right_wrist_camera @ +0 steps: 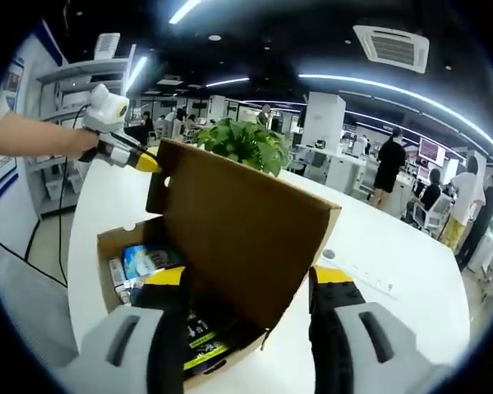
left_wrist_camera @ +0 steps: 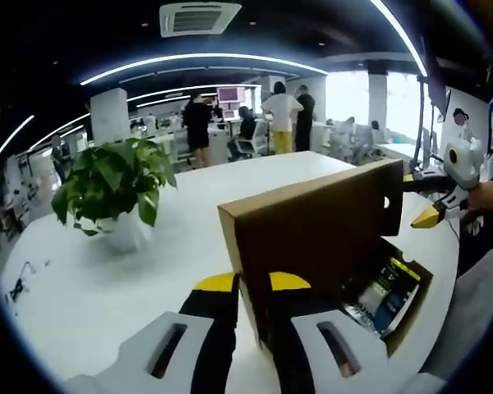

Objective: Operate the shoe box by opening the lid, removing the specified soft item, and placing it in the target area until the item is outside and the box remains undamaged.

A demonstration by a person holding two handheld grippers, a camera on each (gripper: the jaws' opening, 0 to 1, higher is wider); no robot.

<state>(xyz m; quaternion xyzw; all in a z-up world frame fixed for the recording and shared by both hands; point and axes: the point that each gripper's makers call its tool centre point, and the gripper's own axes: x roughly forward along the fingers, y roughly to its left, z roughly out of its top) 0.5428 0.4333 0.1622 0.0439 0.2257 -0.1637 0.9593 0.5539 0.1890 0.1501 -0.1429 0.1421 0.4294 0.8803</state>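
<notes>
Box: the shoe box (right_wrist_camera: 230,246) sits on the white table (left_wrist_camera: 90,287), lid (left_wrist_camera: 320,230) standing upright, so opening looks done.
Left gripper: the left gripper (left_wrist_camera: 253,287) has its jaws narrow, one on each side of the lid's near edge at 6 o'clock in the left gripper view; whether they pinch it I cannot tell.
Right gripper: the right gripper (right_wrist_camera: 251,283) is wide, straddling the lid's other corner at 6 o'clock in the right gripper view.
Contents: colourful packets (right_wrist_camera: 148,261) lie inside at 8 o'clock; the soft item is not identifiable.
Advice: steady the lid lightly without creasing the card, then reach over the wall, not through it.
Nearby: a potted plant (left_wrist_camera: 111,185) stands well apart from the box.
</notes>
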